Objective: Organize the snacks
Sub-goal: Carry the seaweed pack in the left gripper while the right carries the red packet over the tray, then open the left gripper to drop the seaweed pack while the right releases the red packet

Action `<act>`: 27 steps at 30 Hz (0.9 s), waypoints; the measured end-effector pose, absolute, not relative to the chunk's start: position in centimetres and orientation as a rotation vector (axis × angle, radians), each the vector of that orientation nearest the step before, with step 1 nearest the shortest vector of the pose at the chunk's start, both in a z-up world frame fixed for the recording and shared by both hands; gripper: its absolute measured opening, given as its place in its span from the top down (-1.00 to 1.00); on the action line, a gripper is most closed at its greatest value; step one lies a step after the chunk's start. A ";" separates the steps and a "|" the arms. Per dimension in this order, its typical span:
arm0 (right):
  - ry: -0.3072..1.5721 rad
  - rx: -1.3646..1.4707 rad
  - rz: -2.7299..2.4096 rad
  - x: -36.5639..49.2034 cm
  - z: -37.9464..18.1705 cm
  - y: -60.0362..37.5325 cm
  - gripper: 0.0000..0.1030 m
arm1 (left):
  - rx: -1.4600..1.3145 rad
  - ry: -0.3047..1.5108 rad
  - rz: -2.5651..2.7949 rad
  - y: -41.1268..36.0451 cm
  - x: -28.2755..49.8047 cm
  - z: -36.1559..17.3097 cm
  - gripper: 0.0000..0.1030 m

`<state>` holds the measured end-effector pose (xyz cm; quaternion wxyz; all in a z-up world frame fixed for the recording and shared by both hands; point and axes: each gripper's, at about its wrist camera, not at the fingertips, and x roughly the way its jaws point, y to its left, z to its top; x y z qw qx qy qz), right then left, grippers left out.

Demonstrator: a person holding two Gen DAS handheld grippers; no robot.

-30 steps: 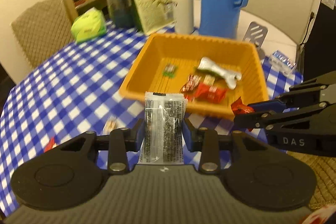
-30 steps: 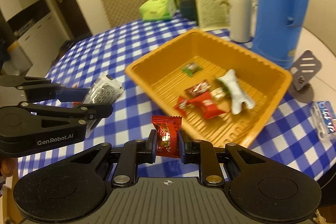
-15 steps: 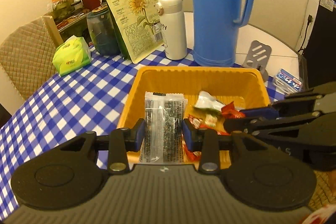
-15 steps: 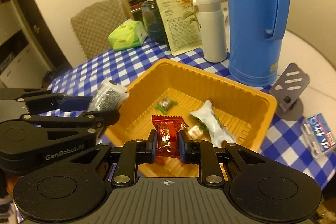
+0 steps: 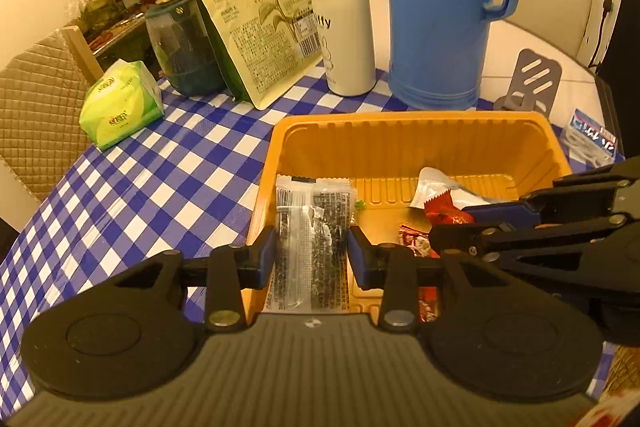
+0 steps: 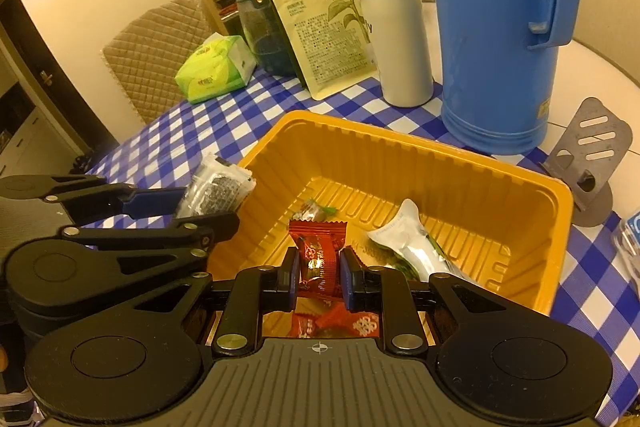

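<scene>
My left gripper (image 5: pixel 312 253) is shut on a clear packet of dark seeds (image 5: pixel 313 227), held over the near left rim of the orange tray (image 5: pixel 400 135). It also shows in the right wrist view (image 6: pixel 218 189). My right gripper (image 6: pixel 319 269) is shut on a red candy (image 6: pixel 318 253), held over the inside of the orange tray (image 6: pixel 440 163). In the tray lie a silver packet (image 6: pixel 408 243), a small green-ended candy (image 6: pixel 314 213) and red candies (image 6: pixel 340 323).
Behind the tray stand a blue thermos jug (image 5: pixel 444 7), a white flask (image 5: pixel 344 23), a sunflower-seed bag (image 5: pixel 252 3), a dark jar (image 5: pixel 184 43) and a green tissue pack (image 5: pixel 120 103). A grey metal stand (image 6: pixel 592 163) is right of the tray.
Both grippers have moved forward with their snacks, from before the tray to over it. The tray and the things behind it look closer.
</scene>
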<state>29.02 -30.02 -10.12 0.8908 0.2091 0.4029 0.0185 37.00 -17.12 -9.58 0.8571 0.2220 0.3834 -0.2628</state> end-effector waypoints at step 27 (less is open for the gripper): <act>0.876 0.456 -0.027 31.2 -11.6 -30.3 0.58 | 0.400 0.868 -0.583 -16.2 39.5 -11.4 0.12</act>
